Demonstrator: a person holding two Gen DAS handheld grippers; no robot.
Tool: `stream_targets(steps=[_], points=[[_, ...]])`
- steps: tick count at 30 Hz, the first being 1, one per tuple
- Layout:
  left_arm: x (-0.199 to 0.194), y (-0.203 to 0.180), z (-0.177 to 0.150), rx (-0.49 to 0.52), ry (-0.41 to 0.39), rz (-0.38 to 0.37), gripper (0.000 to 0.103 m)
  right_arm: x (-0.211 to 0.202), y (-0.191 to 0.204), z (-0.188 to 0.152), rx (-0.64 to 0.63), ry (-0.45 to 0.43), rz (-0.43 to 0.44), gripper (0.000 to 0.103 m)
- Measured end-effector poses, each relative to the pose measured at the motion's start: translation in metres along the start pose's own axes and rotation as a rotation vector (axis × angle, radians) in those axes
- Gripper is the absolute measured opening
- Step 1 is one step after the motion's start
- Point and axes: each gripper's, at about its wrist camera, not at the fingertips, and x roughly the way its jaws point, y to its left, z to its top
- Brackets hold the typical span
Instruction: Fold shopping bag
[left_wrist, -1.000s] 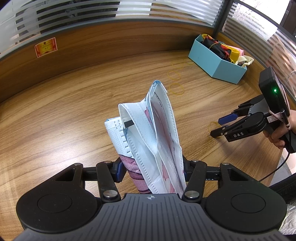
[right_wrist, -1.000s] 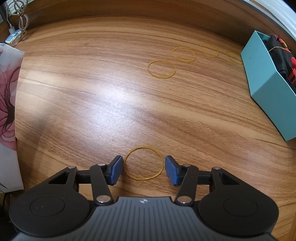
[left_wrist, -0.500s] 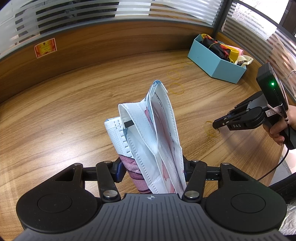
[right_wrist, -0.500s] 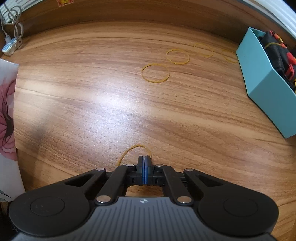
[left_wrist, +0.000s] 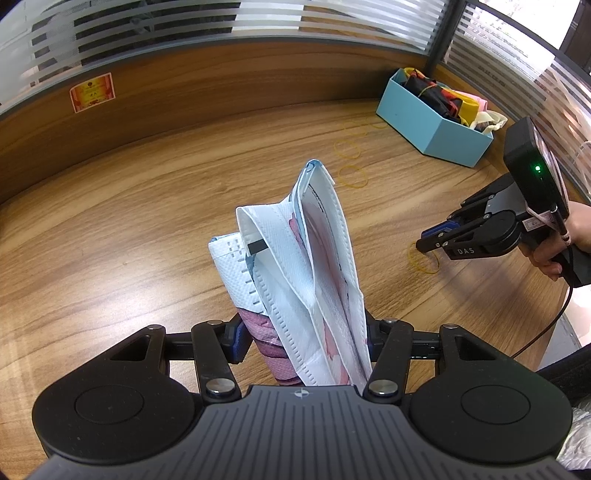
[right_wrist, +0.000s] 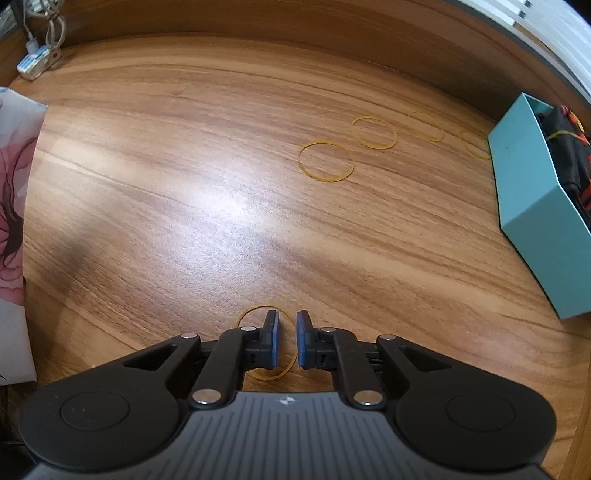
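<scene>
Left hand-held gripper (left_wrist: 303, 341) is clamping the folded bag (left_wrist: 295, 273); right hand-held gripper (right_wrist: 287, 341) is sitting slightly parted over a band (right_wrist: 267, 341).

The bag, white with pink print, is standing upright on the counter (left_wrist: 129, 229), pinched at its base by the left pads. Right of the bag, the right hand-held gripper's jaws have just been reopening a little; the band is lying flat on the counter, its right side passing through the gap, pads not pressing it. Four more bands (right_wrist: 326, 161) are lying beyond, trailing toward a blue box (right_wrist: 532, 218) of fabric, far right of the bag.
</scene>
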Motion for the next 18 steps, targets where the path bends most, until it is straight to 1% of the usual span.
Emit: stream_targets(steps=[3, 7, 10, 18], points=[[0.001, 0.000, 0.001, 0.003, 0.001, -0.002, 0.056, 0.002, -0.002, 0.004, -0.014, -0.004, 0.011, 0.011], [0.001, 0.000, 0.001, 0.005, 0.001, -0.006, 0.056, 0.003, 0.000, 0.006, -0.029, 0.002, 0.025, 0.001], [0.001, 0.001, 0.001, 0.002, 0.001, -0.007, 0.056, 0.001, -0.002, 0.006, -0.013, 0.001, 0.050, 0.000], [0.000, 0.001, 0.000, 0.003, -0.009, -0.015, 0.057, -0.025, -0.002, 0.004, 0.032, -0.045, 0.061, 0.000]])
